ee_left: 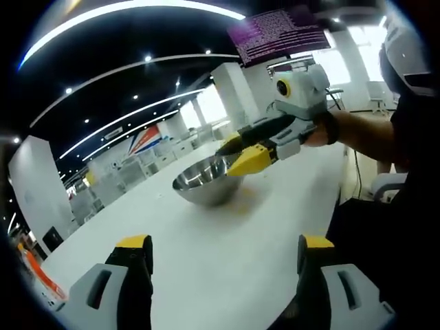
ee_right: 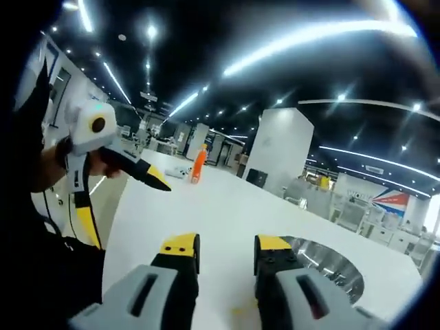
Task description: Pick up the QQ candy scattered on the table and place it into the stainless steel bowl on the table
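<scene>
Left gripper view: left gripper (ee_left: 223, 251) low over the white desk (ee_left: 227, 240), yellow-tipped fingers (ee_left: 134, 242) spread wide with nothing between them; stainless steel bowl (ee_left: 206, 180) ahead of the fingers, standing upright on the desk, well apart from the tips; beyond the bowl and to the right of the fingers, the right gripper (ee_left: 242, 157) held by a person's hand (ee_left: 317, 134), its tips poised at the bowl's far rim, set close together; cannot tell whether anything is held there; no candy made out on the desk or in the bowl.

Right gripper view: right gripper (ee_right: 227, 253) with fingers (ee_right: 180, 244) set at a narrow gap, bare desk (ee_right: 220, 206) visible between them; bowl's rim (ee_right: 323, 258) just right of the right-hand finger, partly hidden behind it; a faint yellowish smudge on the desk low between the fingers, too blurred to identify; left gripper (ee_right: 155, 180) ahead and to the left, raised above the desk; an orange bottle (ee_right: 198, 163) upright far ahead near the desk's far end, with a small pale object lying just left of it.
</scene>
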